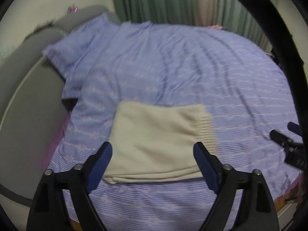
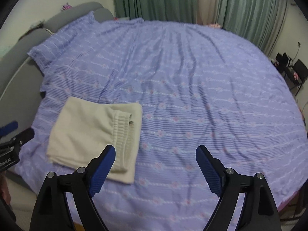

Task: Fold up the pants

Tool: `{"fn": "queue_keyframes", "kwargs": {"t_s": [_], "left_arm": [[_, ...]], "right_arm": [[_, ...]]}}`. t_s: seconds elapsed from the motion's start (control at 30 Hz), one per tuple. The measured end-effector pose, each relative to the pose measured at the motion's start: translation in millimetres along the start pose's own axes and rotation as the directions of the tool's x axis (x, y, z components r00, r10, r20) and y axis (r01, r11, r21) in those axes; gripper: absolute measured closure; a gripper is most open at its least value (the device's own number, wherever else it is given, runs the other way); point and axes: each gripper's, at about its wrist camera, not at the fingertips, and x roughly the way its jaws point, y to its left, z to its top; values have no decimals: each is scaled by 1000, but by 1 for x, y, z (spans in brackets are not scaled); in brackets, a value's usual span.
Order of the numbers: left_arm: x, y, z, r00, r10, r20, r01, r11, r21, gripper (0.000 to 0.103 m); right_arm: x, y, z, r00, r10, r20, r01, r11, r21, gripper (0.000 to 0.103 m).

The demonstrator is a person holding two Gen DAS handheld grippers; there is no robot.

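Left wrist view: a bed covered by a lilac striped bedspread (image 1: 192,73) with small flower rows fills the frame. A matching pillow (image 1: 77,52) lies at 10 o'clock against a grey padded headboard (image 1: 25,77), and green curtains (image 1: 157,2) hang along the far wall at 12 o'clock. The left gripper (image 1: 153,150) points steeply down at the bed, its blue-padded jaws spread wide with nothing pinched between them. The cream pants (image 1: 154,134), folded into a compact rectangle, lie flat on the bedspread seen between and just beyond the jaws, ribbed waistband toward 3 o'clock; the pads look clear of the cloth. The other gripper's tip shows at the 3 o'clock edge.

Right wrist view: the same bedspread (image 2: 192,88), the pillow (image 2: 57,42) and headboard (image 2: 19,44) at 10 o'clock, the curtains (image 2: 157,0) at 12, and dark chairs (image 2: 292,71) at 2 o'clock. The right gripper (image 2: 155,151) also tilts steeply down, jaws wide apart and empty, over bare bedspread. The folded pants (image 2: 86,134) lie at 9 o'clock of it, their near right corner partly hidden behind the left finger. The left gripper's tip (image 2: 17,132) pokes in at the 9 o'clock edge, just beside the pants.
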Motion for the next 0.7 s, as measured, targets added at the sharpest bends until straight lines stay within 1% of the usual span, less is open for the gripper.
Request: {"fn": "queue_keyframes", "kwargs": {"t_s": [0.07,0.1,0.2,0.3,0.4,0.43,0.57,0.63,0.7], "left_arm": [[-23,-25,0,1000,12,9,-12,1000,18,12],[-35,-37,-1,1000,23,12,-23,999,27,12],[-60,-70,-3,999,15,29,-17,999,43,12],[-89,-111,-10,999,-1,52,1,1000,8,10],[-110,-144,-17,997,-42,64,43,999,-16,10],[-120,-162,-21,996,-55,73,57,998,-20,9],[-144,-208,-34,994,-47,96,49,999,-24,9],[-156,-232,-43,993,-48,103,53,998,-45,9],[-167,-251,-49,993,-52,108,60,996,-70,9]], "right_arm": [[-25,-14,-8,1000,3,30,-2,1000,-17,15],[-38,-23,-13,999,4,44,-3,1000,-21,13],[-71,-52,-28,997,5,76,-3,1000,-31,11],[-97,-87,-43,996,13,90,-10,999,-30,11],[-123,-126,-58,994,14,109,-10,999,-37,11],[-132,-140,-64,993,13,118,-8,999,-45,11],[-158,-185,-84,987,-17,163,30,996,-81,11],[-170,-209,-92,985,-12,172,27,996,-86,11],[-179,-231,-99,987,9,163,5,997,-83,11]]}}
